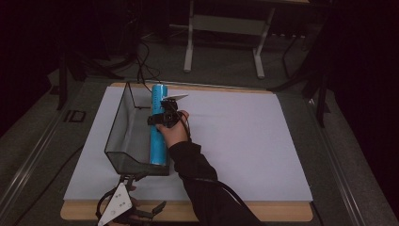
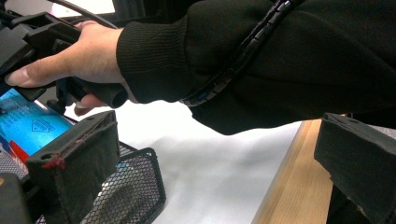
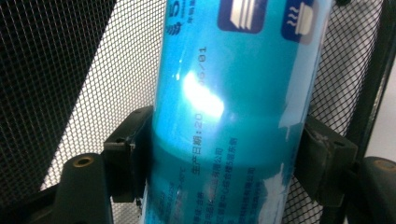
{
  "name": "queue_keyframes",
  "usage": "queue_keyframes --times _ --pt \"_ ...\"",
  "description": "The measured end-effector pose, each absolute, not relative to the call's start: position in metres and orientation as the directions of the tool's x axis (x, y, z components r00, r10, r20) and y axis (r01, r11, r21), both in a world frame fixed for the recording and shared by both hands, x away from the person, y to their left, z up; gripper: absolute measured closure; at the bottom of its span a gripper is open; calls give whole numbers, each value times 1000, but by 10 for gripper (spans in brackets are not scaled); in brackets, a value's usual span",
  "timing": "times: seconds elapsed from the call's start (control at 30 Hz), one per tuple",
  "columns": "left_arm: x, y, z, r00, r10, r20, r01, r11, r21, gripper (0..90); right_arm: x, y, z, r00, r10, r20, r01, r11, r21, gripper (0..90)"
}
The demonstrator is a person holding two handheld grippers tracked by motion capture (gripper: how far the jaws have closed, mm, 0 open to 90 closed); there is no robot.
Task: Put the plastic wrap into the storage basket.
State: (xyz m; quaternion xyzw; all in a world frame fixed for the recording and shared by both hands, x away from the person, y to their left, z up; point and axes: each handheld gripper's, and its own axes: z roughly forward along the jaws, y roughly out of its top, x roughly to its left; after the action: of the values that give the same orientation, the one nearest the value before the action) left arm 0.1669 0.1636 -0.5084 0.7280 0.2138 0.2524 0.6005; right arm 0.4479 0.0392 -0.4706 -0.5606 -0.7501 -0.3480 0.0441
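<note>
Nearest the high camera, at 6 o'clock on the near table edge, the left gripper point(image 1: 141, 214) sits low with its grey three-cornered plate uppermost. In the left gripper view its two black jaws stand wide apart with nothing between them, so it is released: one padded jaw lies against the near corner of the black mesh basket point(image 2: 135, 186), the other over the wooden table edge point(image 2: 292, 182).

The mesh basket point(image 1: 123, 123) lies on the white sheet point(image 1: 235, 141) at about 9 o'clock of the table centre, its long axis running from 6 to 12 o'clock.

A blue cylindrical roll point(image 1: 158, 127) with printed text and icons lies lengthwise along the basket's right side, from its near end to beyond its far rim. Whether it bears on the basket floor or on the right wall cannot be told.

The right gripper point(image 1: 160, 117) is over the middle of the roll, held by the person's right hand point(image 1: 173, 129), with a dark sleeve point(image 1: 202, 183) running back to 6 o'clock. In the right gripper view both jaws press against opposite sides of the roll point(image 3: 233, 112): the gripper is clenched on it, with mesh behind on both sides.

The spiral-wrapped cable point(image 2: 243, 51) runs along the sleeve.
</note>
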Motion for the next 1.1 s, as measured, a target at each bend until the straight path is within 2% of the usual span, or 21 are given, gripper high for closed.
queue_keyframes --times 0.1,0.17,0.2,0.23,0.4,0.67,0.8,0.87,1.1 --pt "167 163 -509 782 614 111 8 -188 982 8 445 41 -468 -393 828 400 850 162 501 268" --pt "167 163 -509 782 614 110 10 -188 982 8 440 44 -465 -428 843 327 815 204 542 247" --pt "167 163 -509 782 614 109 11 -189 982 8 440 44 -465 -428 843 327 815 204 542 247" --pt "167 163 -509 782 614 109 12 -188 982 8 436 46 -464 -445 850 281 791 226 568 232" --pt "167 163 -509 782 613 109 12 -190 982 8 433 45 -459 -469 856 219 759 264 595 221" --pt "168 162 -509 783 612 110 15 -195 981 8 433 30 -453 -497 833 245 743 263 615 233" --pt "169 162 -510 783 612 111 15 -198 980 8 430 22 -446 -527 807 265 723 263 639 182" --pt "168 162 -510 784 611 112 15 -199 980 8 427 15 -442 -571 774 274 703 289 650 149" --pt "169 161 -510 783 611 112 18 -202 979 8 420 0 -432 -627 742 238 652 332 682 154"
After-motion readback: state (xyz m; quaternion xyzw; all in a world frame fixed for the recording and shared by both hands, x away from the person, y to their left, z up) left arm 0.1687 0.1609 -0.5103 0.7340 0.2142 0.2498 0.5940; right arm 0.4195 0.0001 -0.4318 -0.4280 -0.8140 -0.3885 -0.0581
